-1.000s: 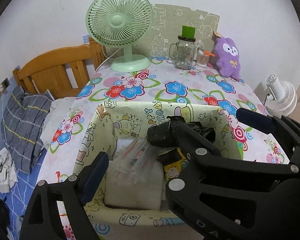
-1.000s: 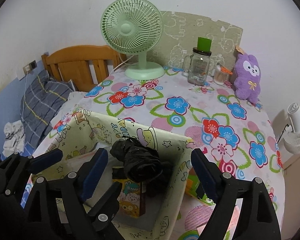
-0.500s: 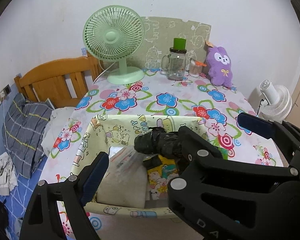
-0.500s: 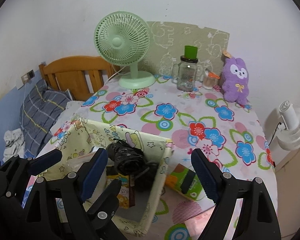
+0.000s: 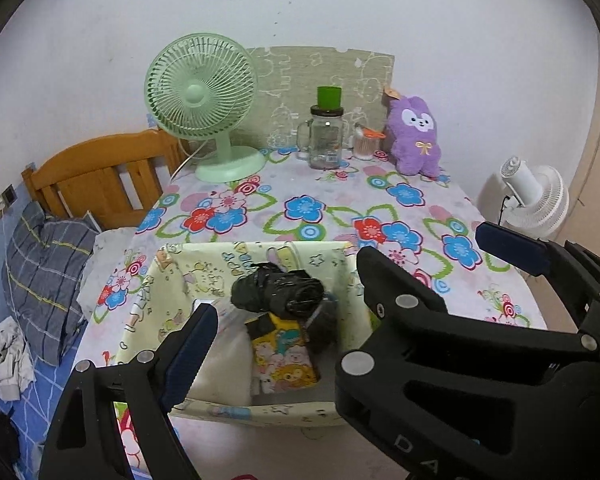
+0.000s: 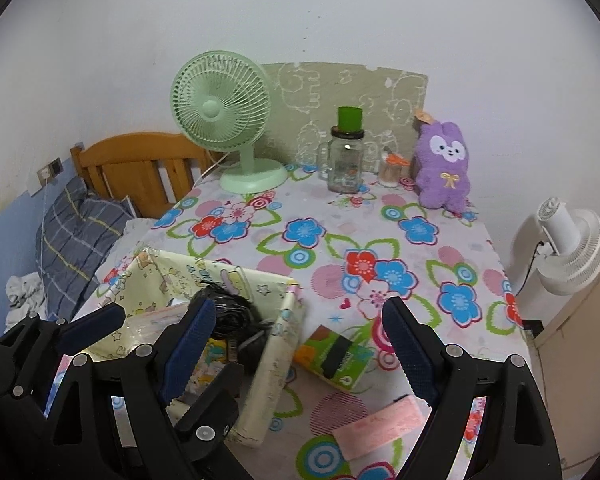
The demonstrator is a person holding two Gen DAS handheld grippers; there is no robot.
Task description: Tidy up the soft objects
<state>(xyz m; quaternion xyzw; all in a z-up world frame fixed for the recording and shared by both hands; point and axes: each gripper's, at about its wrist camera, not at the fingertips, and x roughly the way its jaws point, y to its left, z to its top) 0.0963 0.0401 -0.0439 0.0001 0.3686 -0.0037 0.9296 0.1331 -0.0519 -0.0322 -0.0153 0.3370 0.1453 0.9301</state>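
A pale yellow cartoon-print fabric bin (image 5: 188,276) (image 6: 284,320) stands at the near edge of the floral table. Inside lie a black crumpled bag (image 5: 278,292) (image 6: 230,312), a yellow cartoon pack (image 5: 284,356) and a clear plastic packet. A purple plush bunny (image 5: 414,136) (image 6: 444,164) sits at the table's far right. A green tissue pack (image 6: 336,356) and a pink pack (image 6: 380,428) lie right of the bin. My left gripper (image 5: 340,280) is open above the bin. My right gripper (image 6: 300,348) is open over the bin's right wall.
A green desk fan (image 5: 202,92), a glass mug with a green lid (image 5: 326,136) and a small jar (image 5: 366,144) stand at the back. A wooden bed with a plaid pillow (image 5: 40,272) is left. A white floor fan (image 5: 536,200) is right.
Both grippers have pulled back and up from the bin, so the table looks farther away. The black bag stays in the bin. The green and pink packs came into the right view.
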